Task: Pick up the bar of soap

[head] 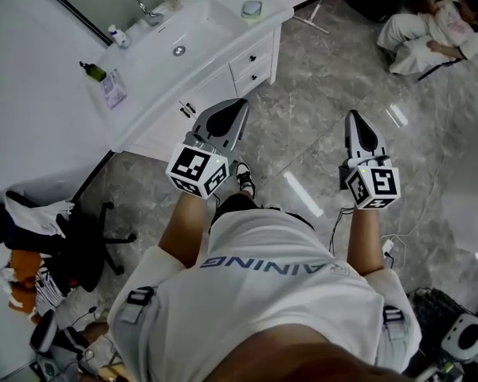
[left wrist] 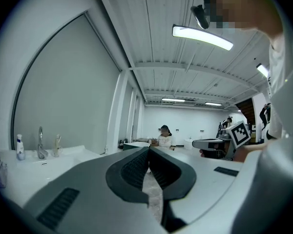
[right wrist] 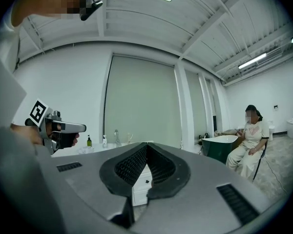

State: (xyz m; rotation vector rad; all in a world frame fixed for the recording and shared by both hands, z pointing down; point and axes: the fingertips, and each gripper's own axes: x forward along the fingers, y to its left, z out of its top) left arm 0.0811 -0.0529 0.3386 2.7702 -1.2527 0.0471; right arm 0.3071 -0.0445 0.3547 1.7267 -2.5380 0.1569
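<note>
L gripper [head: 237,106] & R gripper [head: 355,119]: ribbed black pads [left wrist: 136,168] pressed together, nothing between, over grey marbled floor [head: 319,78]. Soap bar [head: 252,8], a small pale rounded lump, sits on glossy white vanity top [head: 199,38], well apart.

I take the bar of soap [head: 252,9] to be the small pale blue-grey lump at the right end of the white counter [head: 155,86]. It is right of the basin [head: 187,34], near the front corner and above the drawers [head: 252,64]. It lies flat on the top, well away from me. It is too small for me to tell its exact shape, or whether a dish sits under it.
</note>
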